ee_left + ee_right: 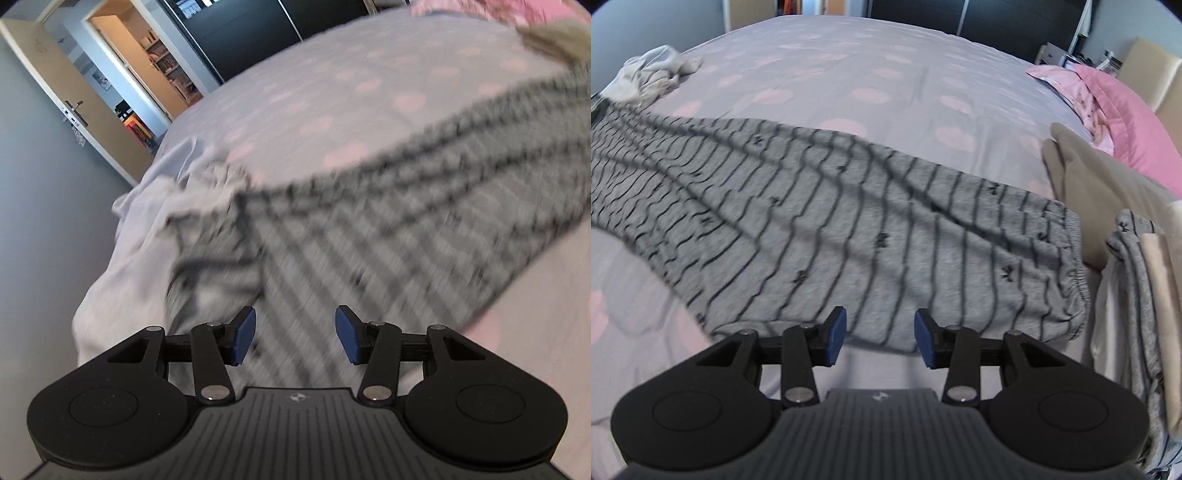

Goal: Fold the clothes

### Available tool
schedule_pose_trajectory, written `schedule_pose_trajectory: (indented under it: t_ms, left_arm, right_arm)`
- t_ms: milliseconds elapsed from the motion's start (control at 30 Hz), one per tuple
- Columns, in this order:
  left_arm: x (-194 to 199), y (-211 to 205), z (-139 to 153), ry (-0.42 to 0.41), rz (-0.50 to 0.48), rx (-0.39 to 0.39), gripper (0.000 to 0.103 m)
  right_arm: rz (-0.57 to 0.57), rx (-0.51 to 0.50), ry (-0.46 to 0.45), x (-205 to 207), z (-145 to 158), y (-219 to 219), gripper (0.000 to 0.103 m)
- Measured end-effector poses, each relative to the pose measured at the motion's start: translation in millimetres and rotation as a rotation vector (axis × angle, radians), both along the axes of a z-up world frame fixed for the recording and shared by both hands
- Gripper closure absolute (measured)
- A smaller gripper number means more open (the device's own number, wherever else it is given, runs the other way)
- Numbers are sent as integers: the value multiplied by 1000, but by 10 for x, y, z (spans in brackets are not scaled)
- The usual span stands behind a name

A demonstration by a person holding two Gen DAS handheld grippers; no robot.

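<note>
Hovering over the trousers (849,236), the right gripper (880,339) has its blue pads parted with nothing between them; the striped cloth's near edge lies just beyond and below the tips, untouched as far as this view shows. The left gripper (295,336) is likewise parted and empty, with the same grey striped fabric spread blurred beneath it, near the crumpled leg end (207,251).

The trousers lie stretched flat along the bed (871,59), elastic waistband (1071,266) to the right, legs running off to the left toward a bunched pale garment (650,77). A stack of folded clothes (1137,266) sits just right of the waistband, with a beige piece (1093,177) and pink pillow (1126,110) behind.

The risk, as I judge it, lies in the next pinch. Either set of pads could catch the sheet together with the trousers, dragging the bedding along. Gripping only the top layer at the waistband would let the lower layer sag and skew the fold. A swing too far right could also knock the stack.
</note>
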State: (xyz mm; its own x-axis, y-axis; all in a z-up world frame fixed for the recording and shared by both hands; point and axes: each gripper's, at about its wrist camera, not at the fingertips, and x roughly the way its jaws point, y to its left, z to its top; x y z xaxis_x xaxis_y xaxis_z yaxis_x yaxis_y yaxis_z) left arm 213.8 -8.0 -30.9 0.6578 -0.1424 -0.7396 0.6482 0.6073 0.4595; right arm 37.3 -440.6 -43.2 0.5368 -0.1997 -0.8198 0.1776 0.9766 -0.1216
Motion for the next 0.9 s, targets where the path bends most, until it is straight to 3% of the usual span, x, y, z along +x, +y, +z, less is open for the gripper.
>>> schedule_pose_trajectory:
  t_ms: [100, 200, 533, 600, 667, 900]
  left_arm:
    - [-7, 163, -192, -22, -9, 71, 59]
    - [31, 269, -376, -50, -27, 147, 70]
    - [138, 224, -889, -120, -229, 396, 71]
    - [198, 205, -903, -81, -232, 387, 95]
    - [214, 206, -869, -61, -236, 374, 101]
    - [103, 300, -674, -91, -226, 340, 103]
  right_arm:
    - [6, 0, 4, 18, -21, 78, 55]
    - [-6, 5, 8, 102, -30, 98, 53]
    - [-27, 44, 1, 445, -68, 159, 51]
    - [-23, 41, 3, 497, -79, 177, 51]
    - [-17, 33, 5, 545, -87, 193, 51]
    - [-23, 29, -8, 584, -62, 173, 50]
